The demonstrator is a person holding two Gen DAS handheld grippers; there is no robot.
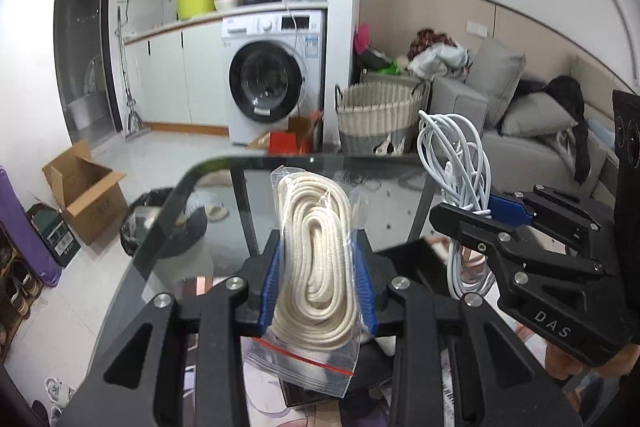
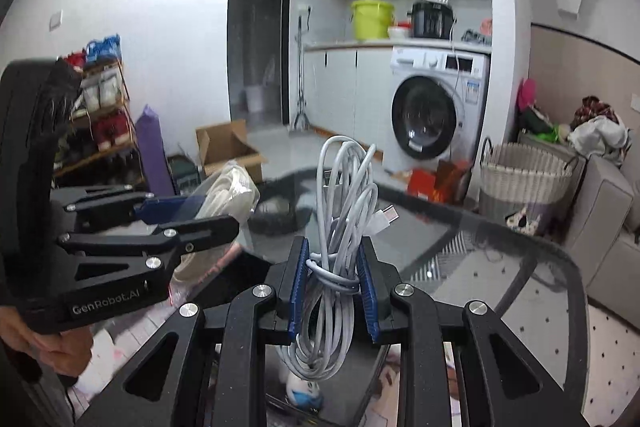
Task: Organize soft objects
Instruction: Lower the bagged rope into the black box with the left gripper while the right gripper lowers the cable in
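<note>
Left tool (image 1: 318, 287) — blue pads pressed onto a clear zip bag of cream rope (image 1: 316, 259), held upright in the air above the glass surface (image 1: 180, 227). The grip sits about mid-length; the coil's upper loops rise free above the pads, and the bag's red-lined zip end hangs below toward the camera.

Right tool (image 2: 332, 287) — pads pinching a coiled white cable (image 2: 340, 227) at its wrapped waist, likewise lifted clear of the surface. Loops fan out above, more hang beneath, and one plug end pokes out to the right. The left view shows this tool just beside the left one, to its right.

Handling, rope bag: judged light and soft. The slick plastic may slide between the pads, and the rope will squash rather than resist, so a grip across the thick middle of the coil looks soundest; the empty zip flap would give poor purchase.

Handling, cable: light, springy, limp at the ends. The wrapped waist is the one place where all strands are gathered; a hold elsewhere would likely let loops spill or the coil unwind.

Surroundings — dark glass surface under both tools; beyond it a woven laundry basket (image 1: 376, 119) on the floor near a grey sofa (image 1: 520, 131), a washing machine (image 1: 272, 83), and an open cardboard box (image 1: 86, 191) on the floor at left
</note>
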